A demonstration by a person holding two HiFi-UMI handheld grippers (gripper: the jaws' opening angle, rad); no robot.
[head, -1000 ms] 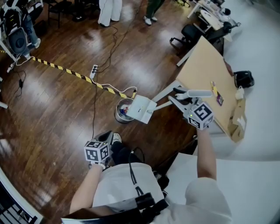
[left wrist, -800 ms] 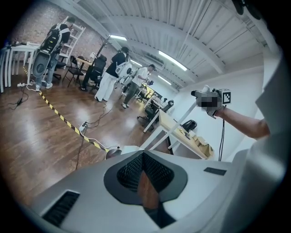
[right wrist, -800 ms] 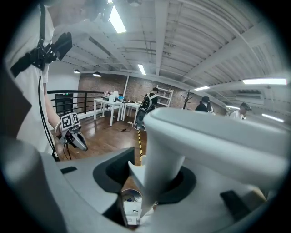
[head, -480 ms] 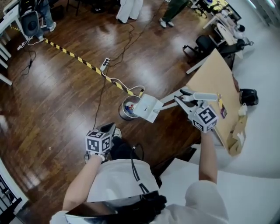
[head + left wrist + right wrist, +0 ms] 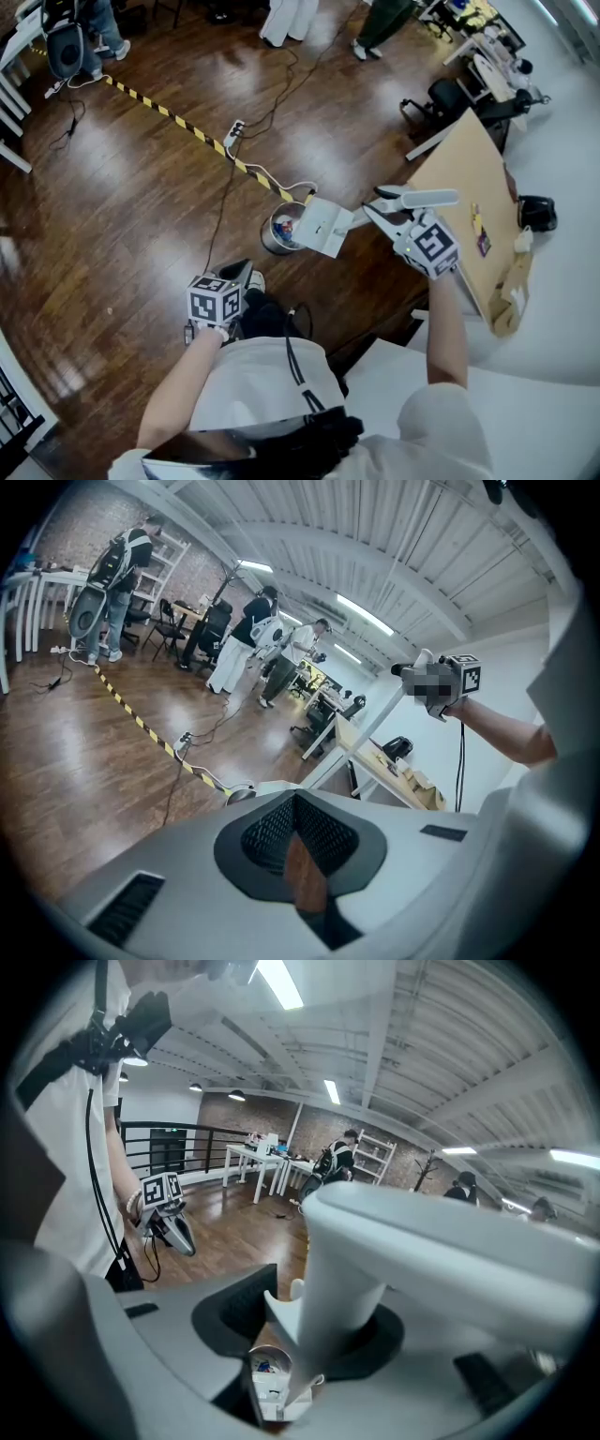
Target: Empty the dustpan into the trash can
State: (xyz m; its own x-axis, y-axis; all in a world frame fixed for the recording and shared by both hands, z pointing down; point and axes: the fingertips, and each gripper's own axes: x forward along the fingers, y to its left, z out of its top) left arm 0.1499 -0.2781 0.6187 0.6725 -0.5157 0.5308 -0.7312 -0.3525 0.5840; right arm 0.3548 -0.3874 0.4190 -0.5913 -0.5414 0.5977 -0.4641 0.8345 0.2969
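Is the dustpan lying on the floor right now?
No, the right tool holds the dustpan by its handle, up over the trash can.

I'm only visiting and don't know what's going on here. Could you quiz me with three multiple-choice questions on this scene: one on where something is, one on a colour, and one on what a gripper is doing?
1. Where is the dustpan?
A. On the table
B. At the trash can's rim
C. Flat on the floor by the person's feet

2. What colours is the striped tape?
A. Yellow and black
B. Red and white
C. Blue and green

3. What is the right gripper doing?
A. Hanging open and empty
B. Holding a cable
C. Gripping the dustpan's handle

Answers:
1 B, the head view shows it overlapping the can's rim.
2 A, the stripes alternate yellow and black.
3 C, the right gripper view shows the handle between its jaws.
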